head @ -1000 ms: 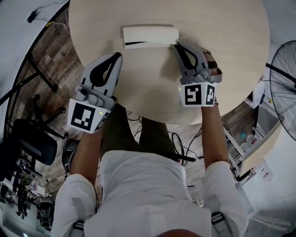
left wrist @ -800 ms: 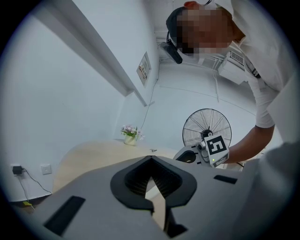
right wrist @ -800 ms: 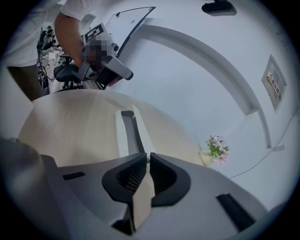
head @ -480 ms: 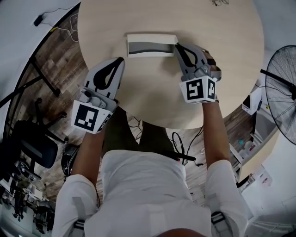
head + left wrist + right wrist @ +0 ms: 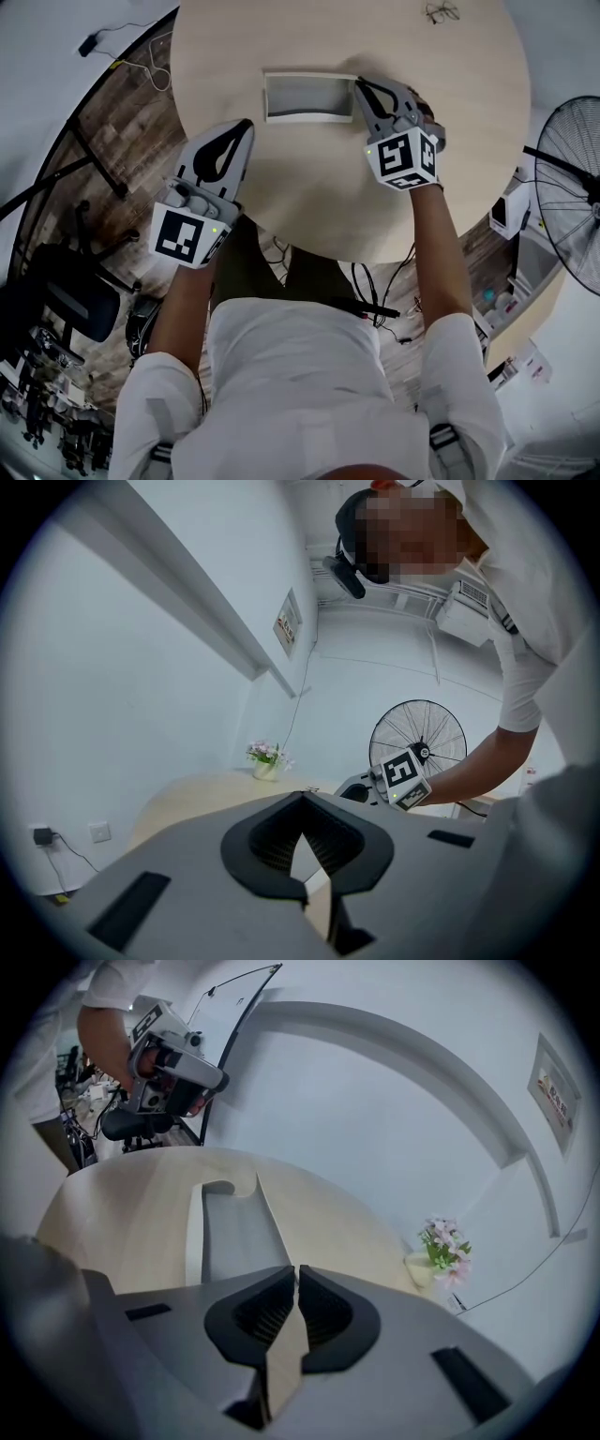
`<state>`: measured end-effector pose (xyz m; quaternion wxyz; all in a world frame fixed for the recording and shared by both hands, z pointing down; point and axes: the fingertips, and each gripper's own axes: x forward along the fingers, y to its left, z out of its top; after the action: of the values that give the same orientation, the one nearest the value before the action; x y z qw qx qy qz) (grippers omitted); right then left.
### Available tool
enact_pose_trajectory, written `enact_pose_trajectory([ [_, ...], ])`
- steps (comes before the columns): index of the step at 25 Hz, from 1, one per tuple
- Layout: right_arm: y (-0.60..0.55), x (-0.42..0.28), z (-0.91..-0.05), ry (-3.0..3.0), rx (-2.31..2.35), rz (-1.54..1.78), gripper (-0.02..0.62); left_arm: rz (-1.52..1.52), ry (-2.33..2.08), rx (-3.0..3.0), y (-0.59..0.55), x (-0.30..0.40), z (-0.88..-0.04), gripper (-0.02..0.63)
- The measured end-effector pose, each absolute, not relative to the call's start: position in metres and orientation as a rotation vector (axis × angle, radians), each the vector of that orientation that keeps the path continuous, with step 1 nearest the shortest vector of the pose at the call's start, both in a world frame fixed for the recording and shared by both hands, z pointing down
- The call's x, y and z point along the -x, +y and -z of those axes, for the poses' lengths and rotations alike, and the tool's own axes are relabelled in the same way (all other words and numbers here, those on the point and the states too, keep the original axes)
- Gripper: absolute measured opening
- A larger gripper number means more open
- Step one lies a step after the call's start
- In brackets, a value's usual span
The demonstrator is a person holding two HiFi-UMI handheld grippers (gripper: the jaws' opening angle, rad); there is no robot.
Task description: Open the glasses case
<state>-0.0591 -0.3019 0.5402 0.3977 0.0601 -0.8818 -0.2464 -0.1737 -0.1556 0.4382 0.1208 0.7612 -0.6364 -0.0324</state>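
The white glasses case (image 5: 305, 97) lies on the round wooden table (image 5: 309, 187) with its lid raised and the grey lining showing. My right gripper (image 5: 360, 86) is at the case's right end, jaws shut on the edge of the lid. In the right gripper view the case (image 5: 225, 1232) stretches away from the right gripper (image 5: 295, 1269), and the lid edge runs into the closed jaws. My left gripper (image 5: 242, 127) hovers shut and empty over the table's near left edge, a little short of the case. The case does not appear past the left gripper (image 5: 302, 799) in its own view.
A pair of eyeglasses (image 5: 441, 11) lies at the table's far side. A small pot of flowers (image 5: 441, 1251) stands near the wall. A floor fan (image 5: 572, 159) is to the right and a dark chair (image 5: 66, 291) to the left. Cables hang under the table.
The case lid has swung up from a narrow gap to wide open, with the right gripper moving away and up along with it. The left gripper has hardly moved.
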Motion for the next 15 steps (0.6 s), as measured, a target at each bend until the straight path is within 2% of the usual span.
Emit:
enact_pose_trajectory([
  [15, -0.320, 0.069, -0.546, -2.251, -0.216, 0.502, 0.034, 0.073, -1.844, -2.226, -0.141, 0.169, -0.426, 0.014],
])
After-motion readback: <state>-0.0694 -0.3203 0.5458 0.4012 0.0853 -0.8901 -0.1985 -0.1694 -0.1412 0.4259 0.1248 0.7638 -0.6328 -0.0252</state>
